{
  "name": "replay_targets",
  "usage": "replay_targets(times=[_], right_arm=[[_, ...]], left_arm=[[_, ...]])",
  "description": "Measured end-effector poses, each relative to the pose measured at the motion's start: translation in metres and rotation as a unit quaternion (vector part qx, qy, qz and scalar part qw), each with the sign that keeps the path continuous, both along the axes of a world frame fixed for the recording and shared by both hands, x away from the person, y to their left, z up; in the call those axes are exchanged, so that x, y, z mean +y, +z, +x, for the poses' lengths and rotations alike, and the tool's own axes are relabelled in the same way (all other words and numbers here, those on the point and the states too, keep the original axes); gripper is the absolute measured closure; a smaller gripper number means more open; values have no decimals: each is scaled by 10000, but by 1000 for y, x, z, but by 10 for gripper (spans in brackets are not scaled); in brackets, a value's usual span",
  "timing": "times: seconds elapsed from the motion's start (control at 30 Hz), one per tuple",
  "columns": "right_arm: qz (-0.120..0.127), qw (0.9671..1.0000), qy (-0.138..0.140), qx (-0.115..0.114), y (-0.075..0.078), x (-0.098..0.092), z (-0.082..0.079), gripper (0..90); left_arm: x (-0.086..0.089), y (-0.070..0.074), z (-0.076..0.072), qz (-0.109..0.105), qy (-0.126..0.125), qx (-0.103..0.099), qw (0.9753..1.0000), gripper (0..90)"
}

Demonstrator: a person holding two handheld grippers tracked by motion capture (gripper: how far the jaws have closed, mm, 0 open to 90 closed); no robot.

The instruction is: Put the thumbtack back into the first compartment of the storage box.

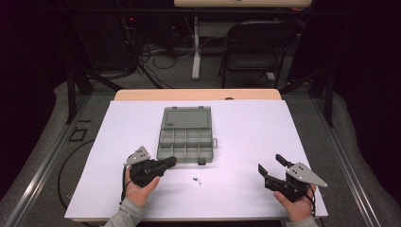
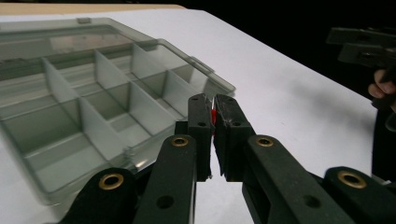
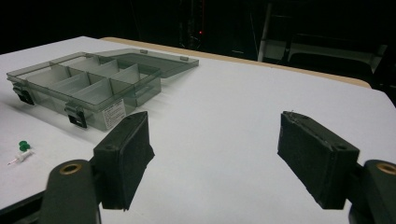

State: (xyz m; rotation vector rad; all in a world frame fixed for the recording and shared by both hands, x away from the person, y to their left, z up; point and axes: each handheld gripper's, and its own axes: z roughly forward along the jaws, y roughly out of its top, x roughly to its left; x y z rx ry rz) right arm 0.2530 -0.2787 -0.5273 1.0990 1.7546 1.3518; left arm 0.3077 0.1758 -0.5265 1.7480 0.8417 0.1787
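Note:
A clear grey compartment box point(image 1: 185, 142) lies open on the white table point(image 1: 250, 127), its lid point(image 1: 186, 118) folded flat at the far side. My left gripper point(image 1: 171, 161) sits at the box's near edge, shut on a small red thing point(image 2: 213, 116) pinched between its pads, perhaps a pushpin. In the left gripper view the gripper point(image 2: 214, 112) points past the box's point(image 2: 93, 107) empty compartments. A green pushpin point(image 1: 196, 180) lies loose on the table in front of the box, and also shows in the right gripper view point(image 3: 22, 148). My right gripper point(image 1: 270, 163) rests open at the near right, nothing between its jaws point(image 3: 217, 128).
The box point(image 3: 88, 86) has two black latches on its front wall. A black folding chair point(image 1: 257, 47) and cables stand beyond the table's far wooden edge. A hand and the right gripper point(image 2: 364, 44) appear at the far right of the left gripper view.

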Motion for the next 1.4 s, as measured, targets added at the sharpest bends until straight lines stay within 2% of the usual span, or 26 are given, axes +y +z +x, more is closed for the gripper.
replay_targets(times=[0.13, 0.17, 0.2, 0.43, 0.53, 0.8, 0.87, 1.03, 1.13, 1.4], right_arm=[[14, 10000, 0, -1, 0, 0, 0, 248], [17, 10000, -1, -4, 0, 0, 0, 248], [18, 10000, -6, -6, 0, 0, 1, 248], [-15, 10000, -11, 11, -1, 0, 1, 248], [14, 10000, -28, 32, -1, 1, 2, 248], [18, 10000, -34, 78, -2, 1, 3, 248], [0, 10000, -26, 55, -2, 1, 3, 248], [22, 10000, -36, 63, -3, 1, 4, 248], [16, 10000, -43, 73, -3, 0, 4, 248], [-7, 10000, -24, 72, -2, 1, 3, 248]], left_arm=[[11, 2, 3, 68, 319, -90, 9994, 855], [11, 2, 3, 68, 319, -90, 9994, 855], [16, 3, 5, 115, 502, -116, 9986, 856], [24, 7, 14, 26, 769, -48, 9970, 855], [24, 7, 23, 144, 922, -60, 9956, 855], [19, 6, 46, 311, 1109, -36, 9933, 855], [16, 5, 54, 461, 1132, -6, 9925, 856], [10, -1, 68, 618, 1159, 12, 9913, 856], [10, -6, 73, 691, 1222, 86, 9901, 855], [11, -11, 79, 836, 1342, 116, 9874, 855]])
